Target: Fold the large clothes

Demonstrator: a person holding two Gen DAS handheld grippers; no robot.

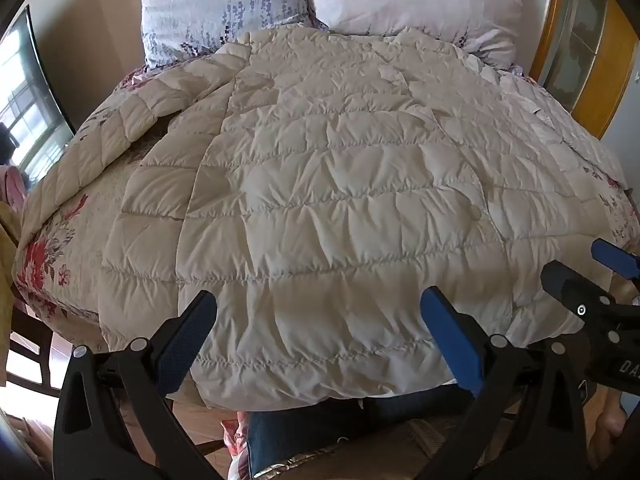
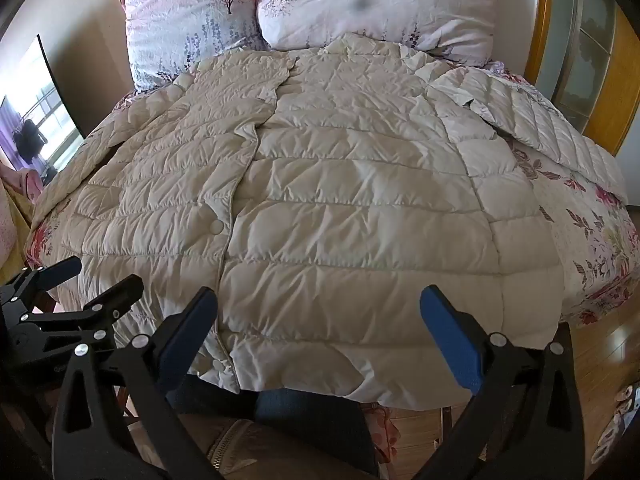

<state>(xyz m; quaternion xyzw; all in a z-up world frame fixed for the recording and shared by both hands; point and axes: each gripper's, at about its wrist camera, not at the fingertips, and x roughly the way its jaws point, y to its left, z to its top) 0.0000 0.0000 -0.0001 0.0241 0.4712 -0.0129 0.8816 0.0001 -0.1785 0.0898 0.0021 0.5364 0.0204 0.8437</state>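
A cream quilted down coat lies spread flat on the bed, hem toward me, collar toward the pillows; it also fills the right wrist view. Its left sleeve stretches out to the left, its right sleeve to the right. The front placket with a snap button runs down the coat. My left gripper is open and empty just above the hem. My right gripper is open and empty above the hem, and its fingers show at the right edge of the left wrist view.
Two pink floral pillows stand at the head of the bed. A floral bedspread lies under the coat. A wooden cabinet stands at the right, a window at the left. My legs in jeans are at the bed's foot.
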